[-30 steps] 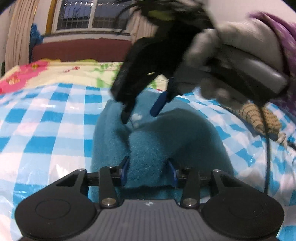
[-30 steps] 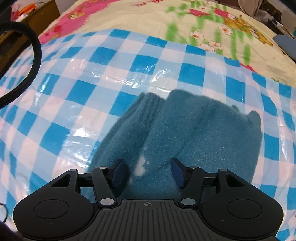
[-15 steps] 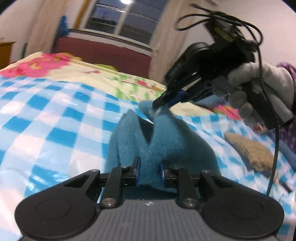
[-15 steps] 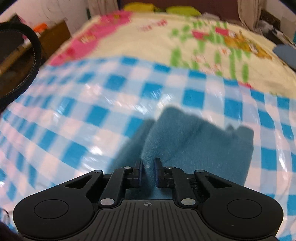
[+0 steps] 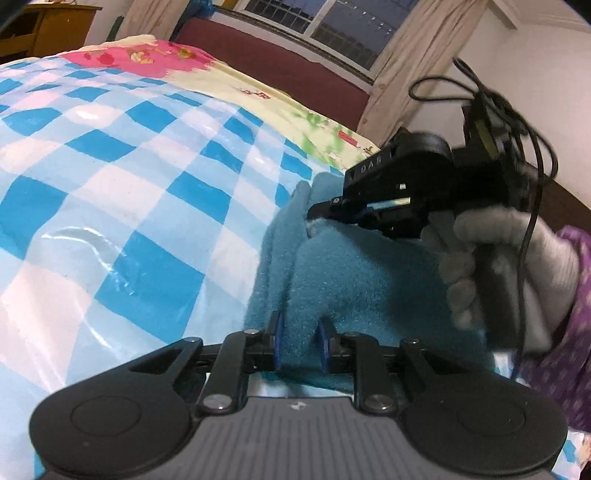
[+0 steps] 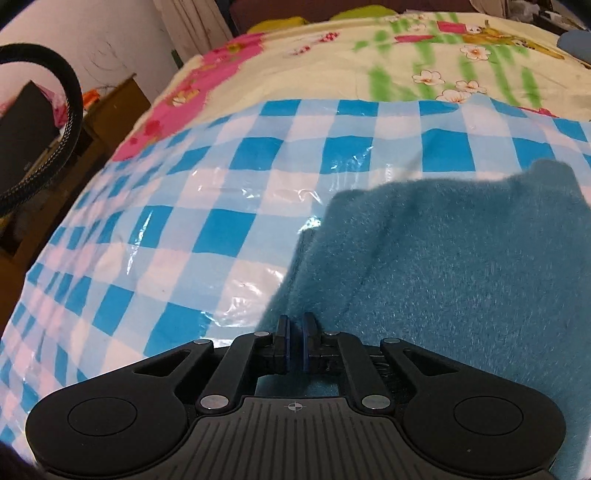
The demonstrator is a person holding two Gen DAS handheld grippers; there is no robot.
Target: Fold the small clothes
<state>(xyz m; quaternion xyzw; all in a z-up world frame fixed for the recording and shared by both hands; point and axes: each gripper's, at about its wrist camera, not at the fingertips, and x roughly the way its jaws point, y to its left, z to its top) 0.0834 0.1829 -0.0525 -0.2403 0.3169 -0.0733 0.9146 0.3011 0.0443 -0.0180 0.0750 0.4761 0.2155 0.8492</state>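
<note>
A: Garment? Where does it sit?

B: 1 teal fleece garment [image 5: 369, 280], small, fuzzy nap. Lies on the blue-and-white checked plastic sheet [image 5: 122, 177] spread over the bed. In the right wrist view the garment [image 6: 461, 280] fills the right half of the picture, its left edge raised off the sheet [image 6: 221, 229] in a fold.

A: Left gripper?

B: Left gripper [image 5: 300, 341] has its 2 blue pads pressed against a ridge of fleece at the near edge; fabric is bunched between them. Clamped on the garment.

A: Right gripper?

B: From its own camera, right gripper [image 6: 294, 345] has both pads drawn almost together, a thin layer of teal cloth pinched between. From the left wrist view the same gripper [image 5: 314, 213] comes in from the right and bites the far edge of the garment, where a pale patch shows. A grey-gloved hand [image 5: 498, 266] holds its handle; black cable [image 5: 532, 206] loops behind.

A: Surroundings?

B: Beyond the checked sheet, a cream bedspread [image 6: 424, 59] with pink and green floral print. Dark red headboard [image 5: 280, 62] under a barred window [image 5: 332, 22], pale curtain [image 5: 410, 62] to its right. Wooden cabinet [image 6: 114, 107] beside the bed at left. Purple patterned sleeve [image 5: 557, 365] at far right edge.
</note>
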